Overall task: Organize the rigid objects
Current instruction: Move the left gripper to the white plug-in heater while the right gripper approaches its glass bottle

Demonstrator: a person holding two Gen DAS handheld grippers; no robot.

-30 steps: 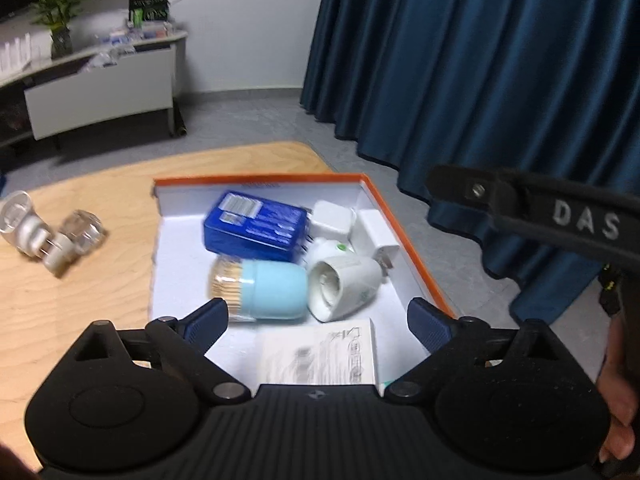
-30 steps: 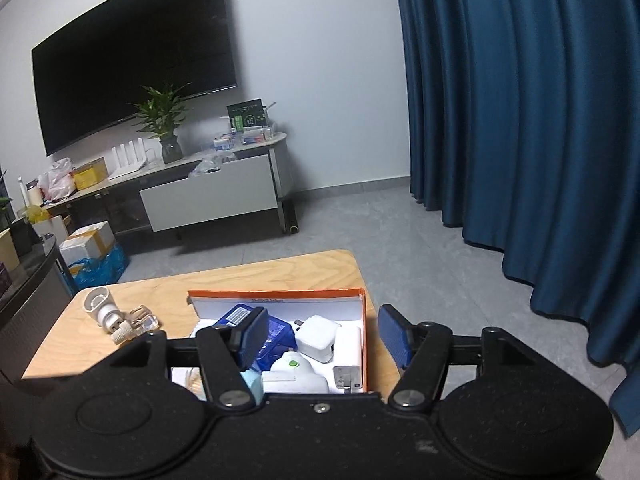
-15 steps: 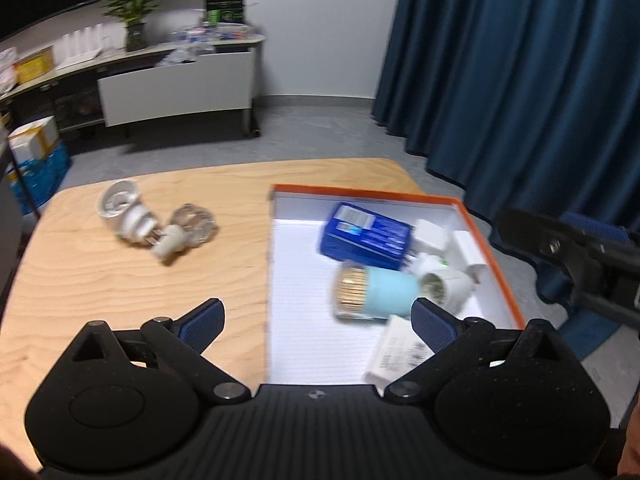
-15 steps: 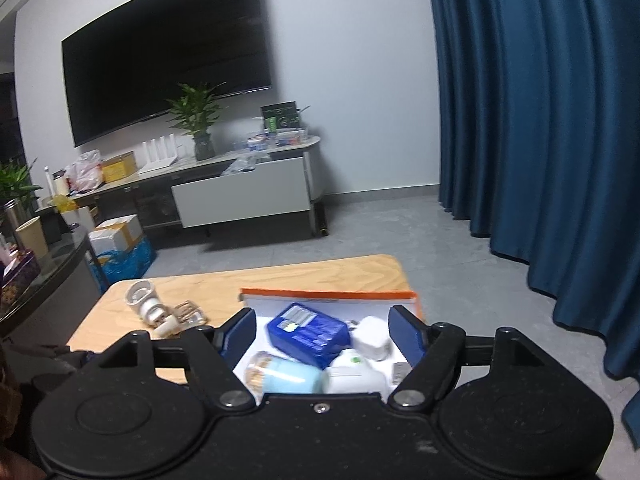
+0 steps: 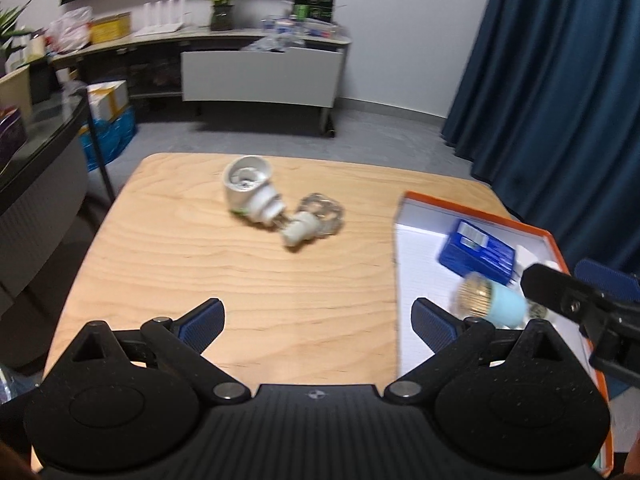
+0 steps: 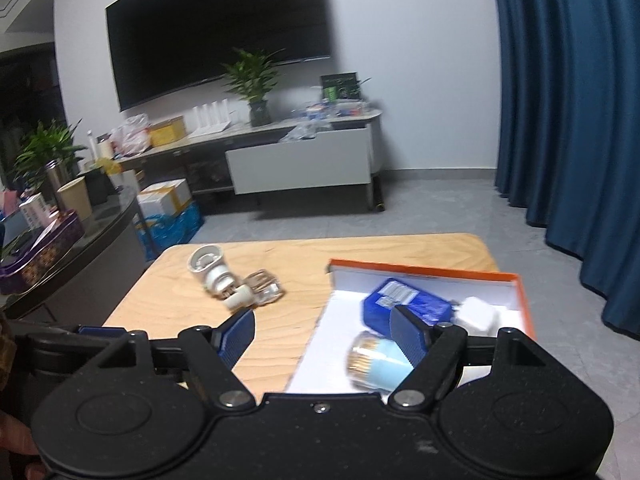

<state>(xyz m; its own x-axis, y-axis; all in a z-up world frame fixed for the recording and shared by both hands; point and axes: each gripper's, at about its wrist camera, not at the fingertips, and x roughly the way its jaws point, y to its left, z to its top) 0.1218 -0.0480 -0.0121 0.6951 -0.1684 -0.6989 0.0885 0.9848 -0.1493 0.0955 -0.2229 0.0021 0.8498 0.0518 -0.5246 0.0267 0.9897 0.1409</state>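
Setting: wooden table [image 5: 248,280] in a living room, with a TV console and a blue curtain behind it.
Box: orange-rimmed white box [image 5: 416,240] at the table's right side; it holds a blue carton [image 5: 476,254], a toothpick jar with a pale blue cap [image 5: 490,300] lying on its side, and white adapters [image 6: 476,314].
Loose items: white lamp socket [image 5: 248,188] and small clear bulb [image 5: 316,220], touching each other near the table's far middle, well apart from the box.
Left gripper [image 5: 316,316]: jaws wide apart, nothing between them, aimed over bare wood toward the loose pair.
Right gripper [image 6: 322,334]: jaws have just been opening, nothing held; it hangs over the box's near left edge.
Step, as judged: reach for the loose pair.
Technique: take one item at a time; straddle the socket's round body squarely, as it may roll; the bulb looks fragile, so close gently.
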